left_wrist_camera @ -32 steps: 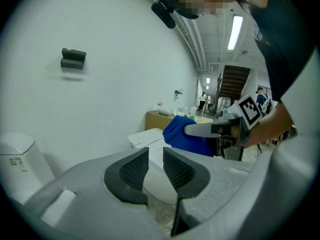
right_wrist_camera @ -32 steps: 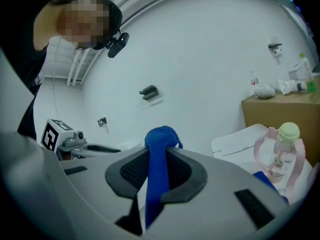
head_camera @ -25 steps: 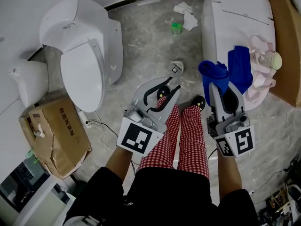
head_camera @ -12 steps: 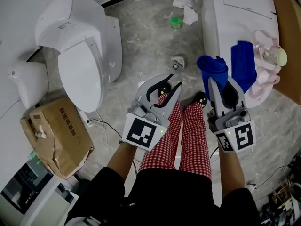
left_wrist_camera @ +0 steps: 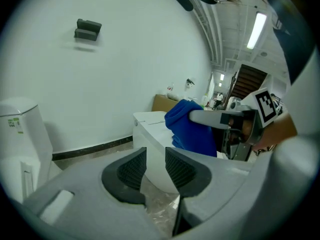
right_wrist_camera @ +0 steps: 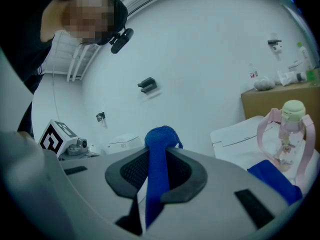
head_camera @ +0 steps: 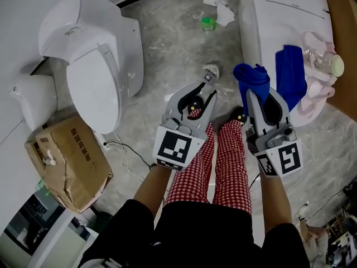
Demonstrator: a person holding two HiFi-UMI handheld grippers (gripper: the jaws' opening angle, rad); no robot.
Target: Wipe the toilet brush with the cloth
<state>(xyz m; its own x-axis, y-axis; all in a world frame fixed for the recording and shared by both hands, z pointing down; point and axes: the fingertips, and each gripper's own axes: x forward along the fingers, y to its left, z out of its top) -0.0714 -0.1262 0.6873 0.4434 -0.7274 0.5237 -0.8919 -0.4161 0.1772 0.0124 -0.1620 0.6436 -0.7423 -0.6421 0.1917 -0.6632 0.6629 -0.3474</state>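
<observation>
A grey stone-look floor (head_camera: 173, 49), strewn with crumpled paper (head_camera: 220, 9) and a small green object (head_camera: 208, 23), lies between a white toilet (head_camera: 95, 66) and a second white fixture (head_camera: 279, 13). A torn cardboard box (head_camera: 67, 161) sits beside the toilet. Plain white walls (left_wrist_camera: 130, 59) meet a dark skirting board (left_wrist_camera: 90, 148). A strip light (left_wrist_camera: 258, 29) glows overhead.

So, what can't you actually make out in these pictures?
- Toilet brush: no view shows one clearly; the pink holder may hold it.
- Blue cloth: right gripper view, lower end hidden by the shut jaws of the right gripper.
- Small grey object on the floor: head view, too small to name.
- Cardboard box: head view, print too small to read.
</observation>
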